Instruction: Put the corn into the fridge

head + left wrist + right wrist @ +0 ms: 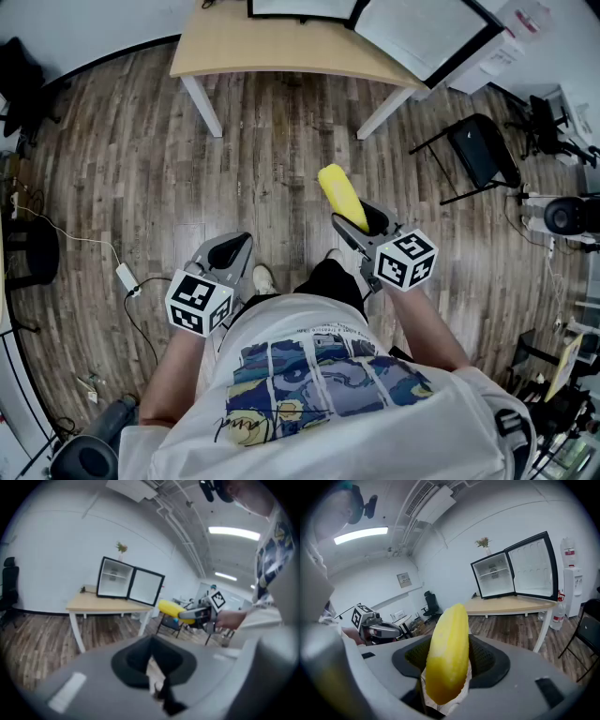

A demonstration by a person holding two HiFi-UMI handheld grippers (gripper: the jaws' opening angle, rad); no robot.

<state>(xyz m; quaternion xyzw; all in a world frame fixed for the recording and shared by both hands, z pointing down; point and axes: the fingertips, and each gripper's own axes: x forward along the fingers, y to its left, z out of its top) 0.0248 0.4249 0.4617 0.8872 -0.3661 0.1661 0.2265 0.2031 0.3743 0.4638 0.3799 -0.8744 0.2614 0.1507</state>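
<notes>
While well short of table (281, 52): carry step. Corn (340, 195) clamped between right gripper (361, 223) jaws, held out front; left gripper (230, 251) closed, empty. Next: approach open-doored fridge (515, 566), reach corn inside.

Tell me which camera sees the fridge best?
The right gripper view. There the fridge stands on the table with its door swung wide, and the shelves inside are plain to see. The left gripper view shows it smaller and dimmer. The head view cuts it off at the top edge, seen from above.
</notes>
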